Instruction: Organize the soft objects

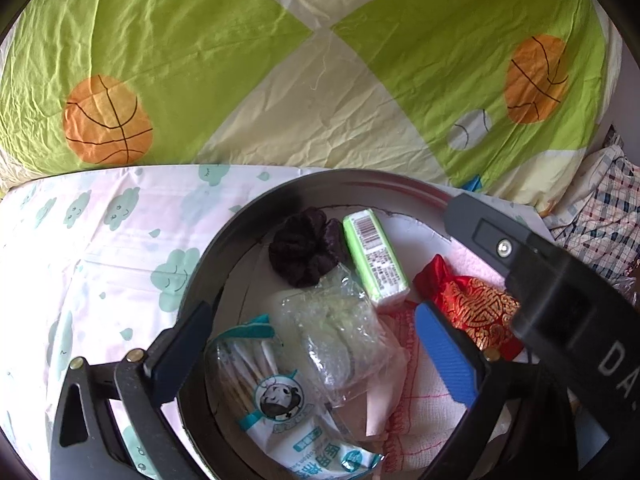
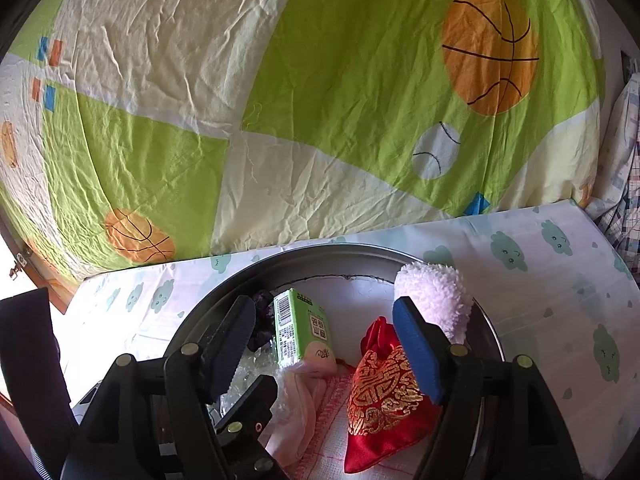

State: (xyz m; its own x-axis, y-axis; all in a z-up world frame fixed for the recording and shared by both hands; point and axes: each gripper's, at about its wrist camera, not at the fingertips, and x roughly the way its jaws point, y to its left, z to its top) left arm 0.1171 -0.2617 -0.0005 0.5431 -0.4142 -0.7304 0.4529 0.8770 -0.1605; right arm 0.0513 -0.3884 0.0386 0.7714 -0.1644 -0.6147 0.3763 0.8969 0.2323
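Both the left gripper [image 1: 320, 344] and right gripper [image 2: 324, 344] hang wide open, holding nothing, over the round tin [image 2: 224, 292]. A red pouch [image 2: 380, 396] lies inside, right of the green tissue pack [image 2: 304, 328].

Tool [image 2: 328, 344] open above red pouch [image 2: 380, 400] in tin [image 2: 320, 256].

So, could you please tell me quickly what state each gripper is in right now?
Left gripper: open, holding nothing, over the round tray.
Right gripper: open, holding nothing; the red pouch lies loose between its fingers.
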